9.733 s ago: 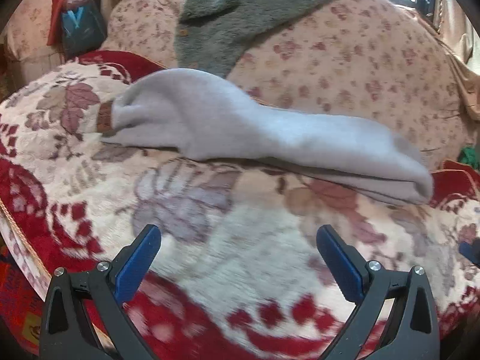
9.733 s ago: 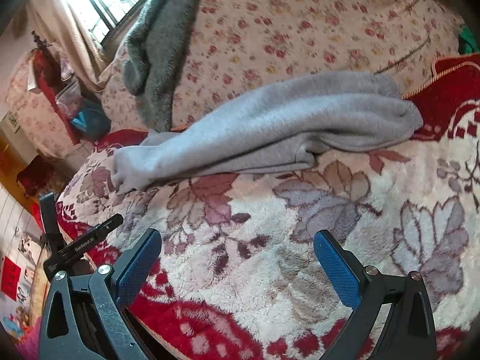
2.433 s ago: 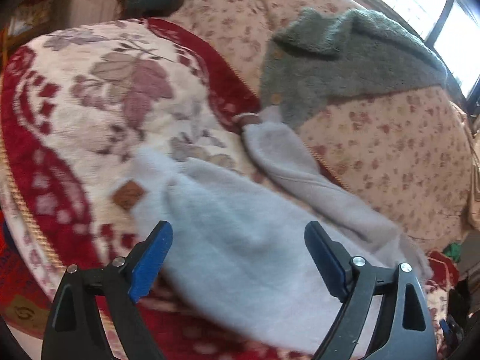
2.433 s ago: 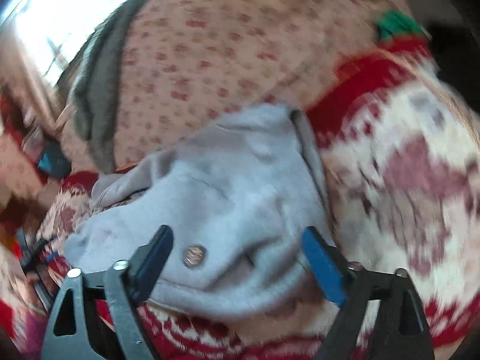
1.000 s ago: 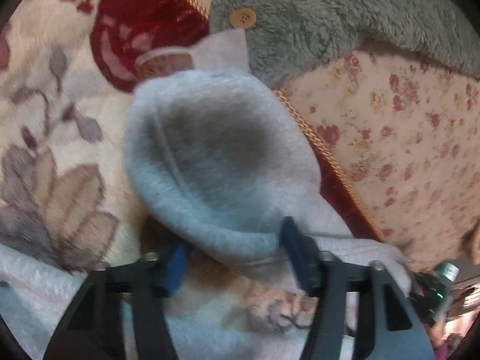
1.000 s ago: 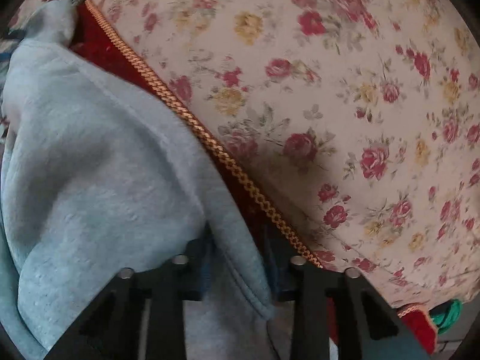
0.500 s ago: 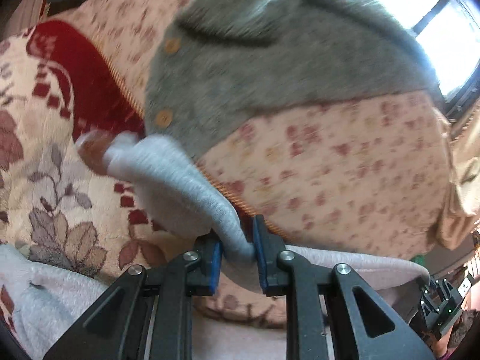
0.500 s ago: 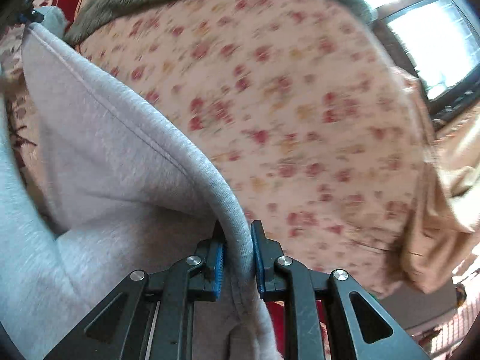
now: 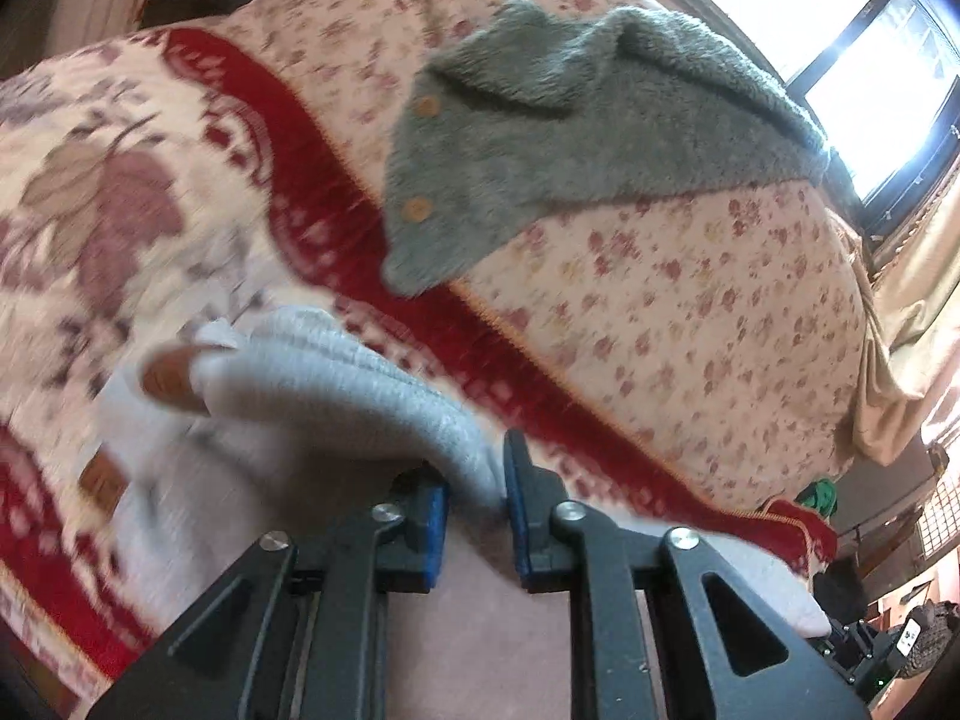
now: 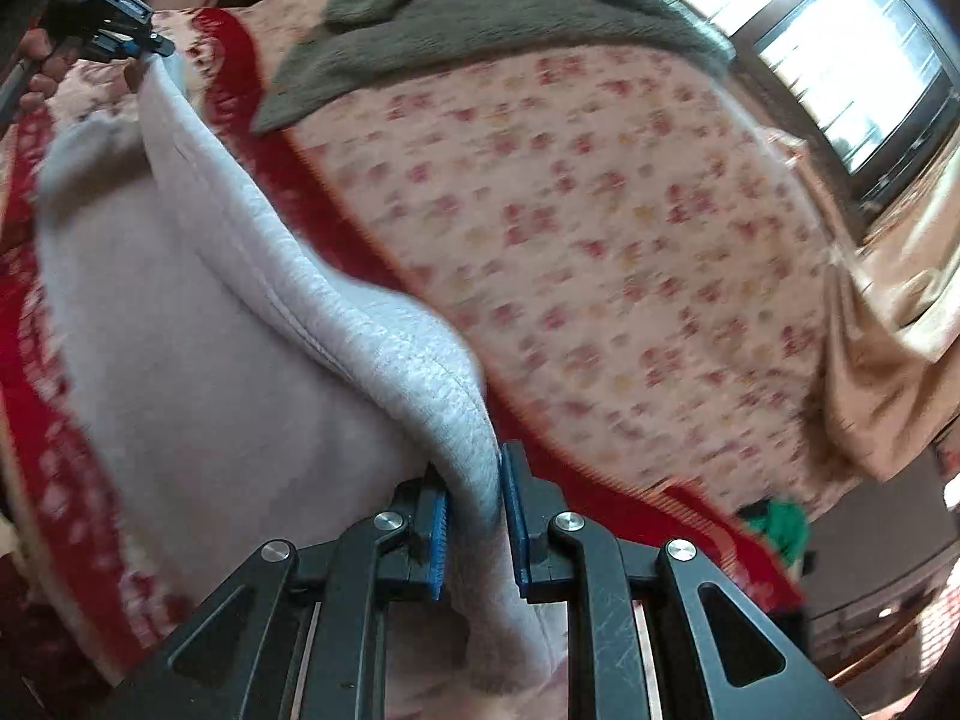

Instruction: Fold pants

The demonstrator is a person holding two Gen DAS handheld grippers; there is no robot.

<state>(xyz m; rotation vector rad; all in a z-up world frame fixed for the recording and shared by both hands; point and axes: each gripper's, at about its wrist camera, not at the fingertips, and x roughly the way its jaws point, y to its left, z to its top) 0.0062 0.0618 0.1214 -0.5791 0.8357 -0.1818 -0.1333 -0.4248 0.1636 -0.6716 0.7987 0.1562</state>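
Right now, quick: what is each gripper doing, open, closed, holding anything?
Left gripper: closed, pinching an edge of the grey pants.
Right gripper: closed, pinching a hemmed edge of the same pants.

Right gripper (image 10: 474, 516) has its blue pads clamped on the edge of the light grey fleece pants (image 10: 252, 360). Pants stretch toward 10 o'clock, where the left gripper (image 10: 120, 24) sits. Fuzzy grey-green cardigan (image 10: 480, 6) lies at 12.

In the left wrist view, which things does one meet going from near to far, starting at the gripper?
Left gripper shut on the grey pants → red blanket border → flowered cover → green-grey fleece jacket → window.
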